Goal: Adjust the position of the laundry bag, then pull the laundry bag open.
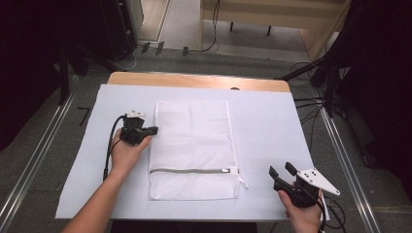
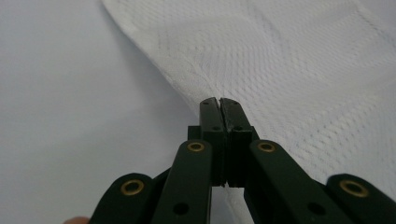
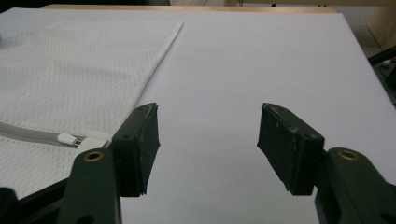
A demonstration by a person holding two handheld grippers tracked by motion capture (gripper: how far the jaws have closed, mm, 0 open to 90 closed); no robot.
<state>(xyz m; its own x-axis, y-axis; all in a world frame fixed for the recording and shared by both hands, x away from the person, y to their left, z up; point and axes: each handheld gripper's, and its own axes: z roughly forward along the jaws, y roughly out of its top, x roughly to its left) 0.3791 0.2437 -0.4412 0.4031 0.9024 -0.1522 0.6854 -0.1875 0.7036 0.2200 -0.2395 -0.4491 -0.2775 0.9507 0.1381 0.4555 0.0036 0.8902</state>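
Note:
A white mesh laundry bag [image 1: 192,145] lies flat in the middle of the white table cover [image 1: 272,121], its grey zipper [image 1: 189,171] running across near the front end. My left gripper [image 1: 154,129] sits at the bag's left edge. In the left gripper view its jaws [image 2: 219,100] are pressed together on the edge of the mesh bag [image 2: 289,60], and creases in the fabric run toward the tips. My right gripper [image 1: 281,170] rests near the front right corner, open with nothing between its jaws [image 3: 208,135]. The bag [image 3: 70,70] and its zipper pull [image 3: 67,138] lie to its left.
The wooden table edge [image 1: 194,80] shows beyond the white cover. Cables and dark stands [image 1: 330,87] crowd the floor at the right, and metal rails [image 1: 34,160] run along both sides. Bare cover lies right of the bag.

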